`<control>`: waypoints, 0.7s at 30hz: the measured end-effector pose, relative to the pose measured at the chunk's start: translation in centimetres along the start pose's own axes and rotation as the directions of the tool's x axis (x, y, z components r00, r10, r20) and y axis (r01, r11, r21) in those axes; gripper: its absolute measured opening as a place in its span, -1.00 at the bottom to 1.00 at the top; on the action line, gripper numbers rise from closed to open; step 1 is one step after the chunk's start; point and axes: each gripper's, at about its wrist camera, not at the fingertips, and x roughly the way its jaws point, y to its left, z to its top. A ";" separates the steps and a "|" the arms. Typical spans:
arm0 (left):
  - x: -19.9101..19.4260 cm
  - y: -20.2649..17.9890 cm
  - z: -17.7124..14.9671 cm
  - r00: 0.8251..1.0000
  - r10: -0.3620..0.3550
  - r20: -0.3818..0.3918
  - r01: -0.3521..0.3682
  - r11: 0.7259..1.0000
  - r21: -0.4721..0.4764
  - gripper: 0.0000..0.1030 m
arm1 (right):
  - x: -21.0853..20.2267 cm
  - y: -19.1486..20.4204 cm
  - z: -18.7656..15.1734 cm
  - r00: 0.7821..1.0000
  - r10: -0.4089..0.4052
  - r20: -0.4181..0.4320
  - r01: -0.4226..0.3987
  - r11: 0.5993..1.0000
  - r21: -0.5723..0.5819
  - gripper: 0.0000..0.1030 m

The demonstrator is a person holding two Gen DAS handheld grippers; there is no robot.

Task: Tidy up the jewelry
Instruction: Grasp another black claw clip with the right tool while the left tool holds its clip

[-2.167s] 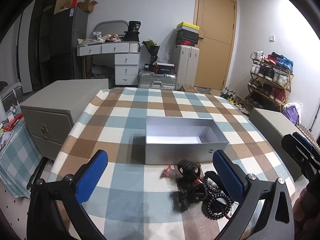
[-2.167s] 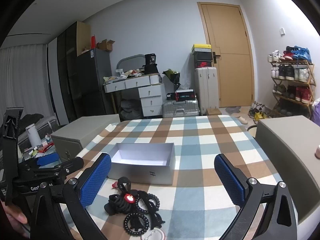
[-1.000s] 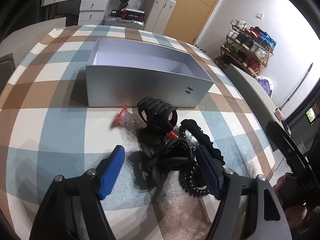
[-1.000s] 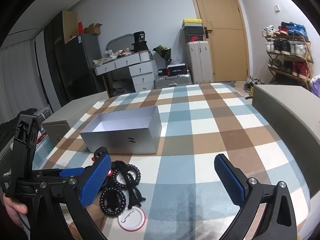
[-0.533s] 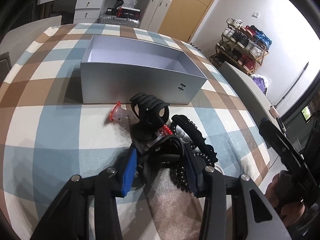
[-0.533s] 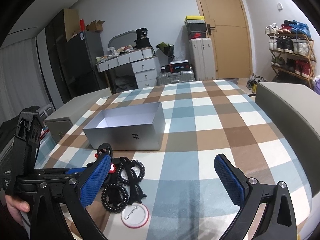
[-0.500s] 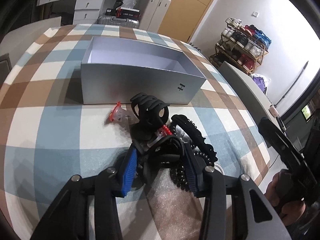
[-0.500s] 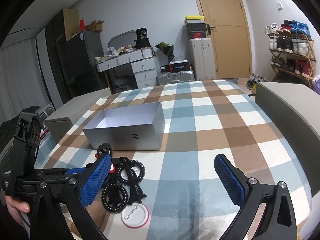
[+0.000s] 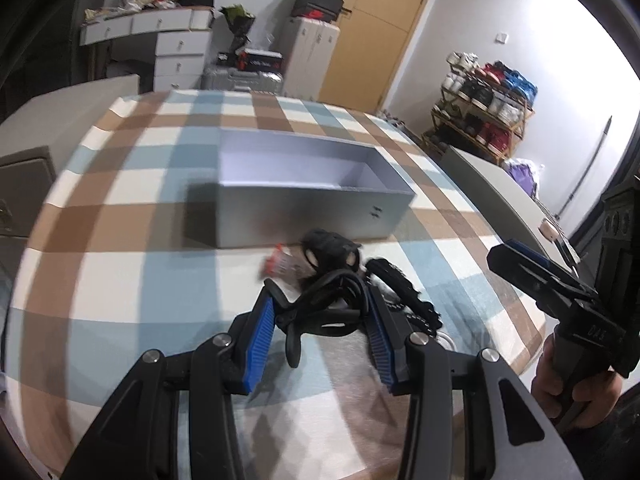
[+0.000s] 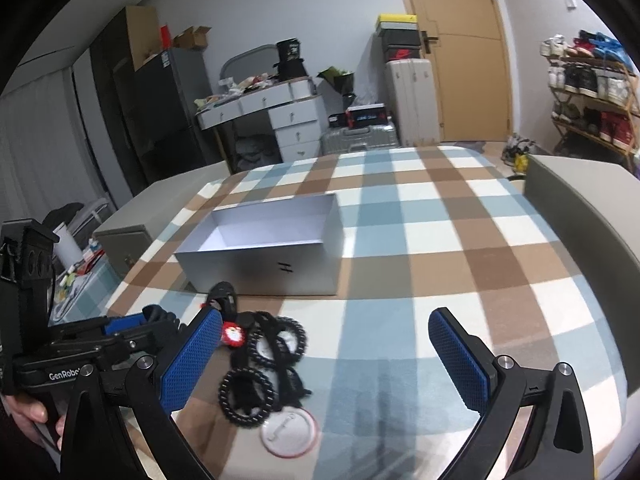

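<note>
My left gripper is shut on a black hair clip and holds it just above the checked tablecloth, in front of the open silver box. Behind it lie a black claw clip, a red-and-clear piece and black spiral hair ties. In the right wrist view my right gripper is open and empty, hovering over the cloth. The pile lies at its left finger: spiral ties, a red charm and a white round badge. The box stands beyond.
The checked table falls off at its rounded front and right edges. Grey cabinets flank it on the left and right. A desk, suitcases, a door and a shoe rack stand far behind.
My left gripper dropped onto the pile, shut on the black hair clip, then lifted and pulled back with it. The right gripper stayed open and barely moved.
</note>
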 end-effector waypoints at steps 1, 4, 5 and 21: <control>-0.3 0.0 0.0 1.000 0.014 0.010 -0.014 1.000 0.000 -0.26 | 0.4 0.2 0.2 1.000 0.023 -0.015 -0.023 1.000 0.004 1.00; -0.7 0.6 0.3 0.996 0.086 0.032 -0.086 0.996 -0.002 -0.26 | 1.9 1.1 0.8 0.994 0.092 -0.063 -0.091 0.996 0.017 1.00; -0.8 1.0 0.4 0.993 0.117 0.035 -0.116 0.993 -0.004 -0.26 | 2.5 1.5 1.1 0.990 0.117 -0.079 -0.117 0.993 0.014 1.00; -2.1 4.5 0.6 0.985 0.157 0.075 -0.151 0.986 -0.076 -0.26 | 9.0 7.7 0.9 0.976 0.090 -0.199 -0.126 0.976 -0.177 0.72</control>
